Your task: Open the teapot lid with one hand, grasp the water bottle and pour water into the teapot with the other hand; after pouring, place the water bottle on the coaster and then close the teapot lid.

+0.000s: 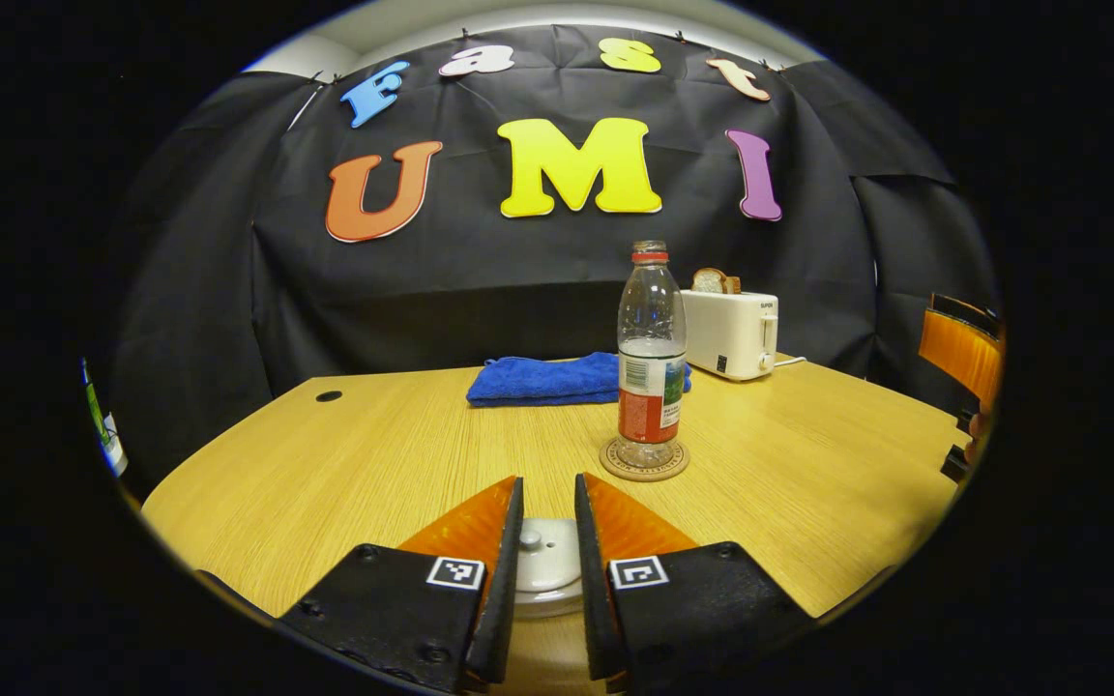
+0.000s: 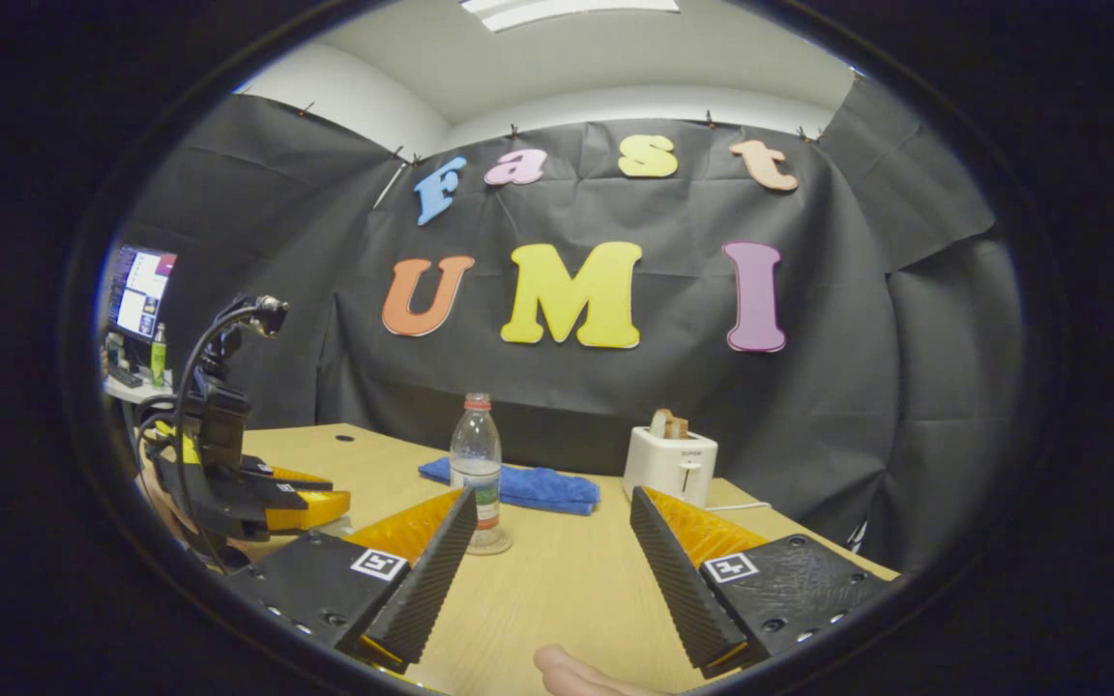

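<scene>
Your left gripper [image 1: 547, 503] sits over the teapot lid [image 1: 547, 556], fingers narrowly apart either side of the knob, apparently not pressing it. The bottle [image 1: 652, 358] stands upright on the coaster [image 1: 644, 462], beyond and slightly right of the lid. Your right gripper [image 2: 552, 517] is wide apart and empty, well short of the bottle, which lies ahead-left of it.

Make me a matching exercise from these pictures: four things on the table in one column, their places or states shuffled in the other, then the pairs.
1. water bottle
2. blue towel
3. toaster
4. teapot lid

A. between the left gripper's fingers
B. holds bread in its slot
C. stands upright on the coaster
D. lies folded behind the bottle

Pairs: 1-C, 2-D, 3-B, 4-A
</scene>
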Available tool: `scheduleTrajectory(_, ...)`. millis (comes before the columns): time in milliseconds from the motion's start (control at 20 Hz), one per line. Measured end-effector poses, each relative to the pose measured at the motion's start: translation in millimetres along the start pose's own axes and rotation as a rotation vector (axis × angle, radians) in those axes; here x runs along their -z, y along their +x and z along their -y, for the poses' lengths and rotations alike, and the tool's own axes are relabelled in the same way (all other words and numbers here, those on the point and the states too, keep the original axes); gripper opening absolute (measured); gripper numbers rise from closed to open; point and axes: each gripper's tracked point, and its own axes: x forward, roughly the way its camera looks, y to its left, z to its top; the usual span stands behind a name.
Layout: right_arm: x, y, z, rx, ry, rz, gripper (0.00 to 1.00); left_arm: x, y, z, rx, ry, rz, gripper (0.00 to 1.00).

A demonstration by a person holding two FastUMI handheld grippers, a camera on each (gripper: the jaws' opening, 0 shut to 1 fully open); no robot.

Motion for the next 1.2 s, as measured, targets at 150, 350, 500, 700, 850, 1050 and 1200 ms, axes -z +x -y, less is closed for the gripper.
scheduleTrajectory(150,-18,-9,8,0.038,-0.005,0.016,0.97,-25,-17,7,0.007,0.021,0.038,0.57)
scheduleTrajectory(350,-43,-28,13,0.086,-0.031,0.014,0.95,-68,-55,13,-0.009,0.071,0.122,0.87)
scheduleTrajectory(500,-54,-45,17,0.114,-0.05,-0.003,0.95,-100,-88,18,-0.022,0.062,0.187,0.99)
scheduleTrajectory(700,-49,-60,27,0.157,-0.058,-0.11,0.95,-103,-119,15,-0.025,-0.033,0.13,0.98)
scheduleTrajectory(850,-50,-66,33,0.162,-0.038,-0.13,0.95,-102,-133,4,-0.028,-0.067,0.103,0.99)
scheduleTrajectory(1050,-58,-73,37,0.165,-0.001,-0.124,0.94,-108,-142,-15,-0.078,-0.072,0.122,0.99)
scheduleTrajectory(1200,-60,-77,33,0.15,-0.006,-0.112,0.98,-110,-148,-17,-0.085,-0.069,0.126,0.99)
